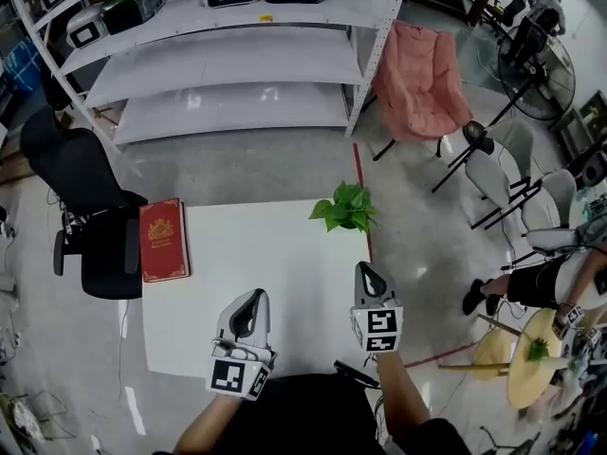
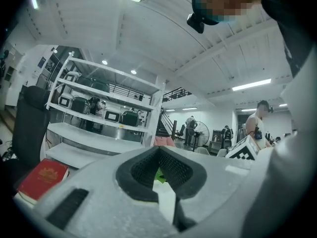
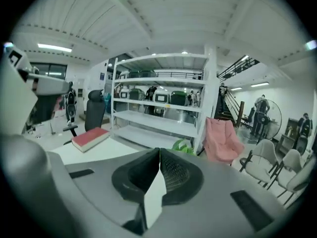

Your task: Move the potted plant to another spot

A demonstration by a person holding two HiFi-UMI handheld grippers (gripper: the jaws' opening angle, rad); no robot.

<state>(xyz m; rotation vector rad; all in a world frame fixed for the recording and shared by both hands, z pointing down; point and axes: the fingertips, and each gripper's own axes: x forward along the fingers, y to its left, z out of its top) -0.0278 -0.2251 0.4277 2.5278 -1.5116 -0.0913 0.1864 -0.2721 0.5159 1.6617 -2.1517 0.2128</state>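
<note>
A small potted plant (image 1: 344, 208) with green leaves stands at the far right corner of the white table (image 1: 285, 254). Its leaves show just past the jaws in the right gripper view (image 3: 182, 145) and as a green sliver in the left gripper view (image 2: 158, 175). My left gripper (image 1: 254, 299) hovers over the table's near middle, jaws shut and empty. My right gripper (image 1: 365, 269) hangs near the table's right edge, a short way on the near side of the plant, also shut and empty.
A red book (image 1: 163, 239) lies at the table's left edge. A black office chair (image 1: 85, 207) stands left of the table. White shelving (image 1: 228, 55) runs behind, with a pink chair (image 1: 422, 83) and grey chairs (image 1: 512, 173) to the right.
</note>
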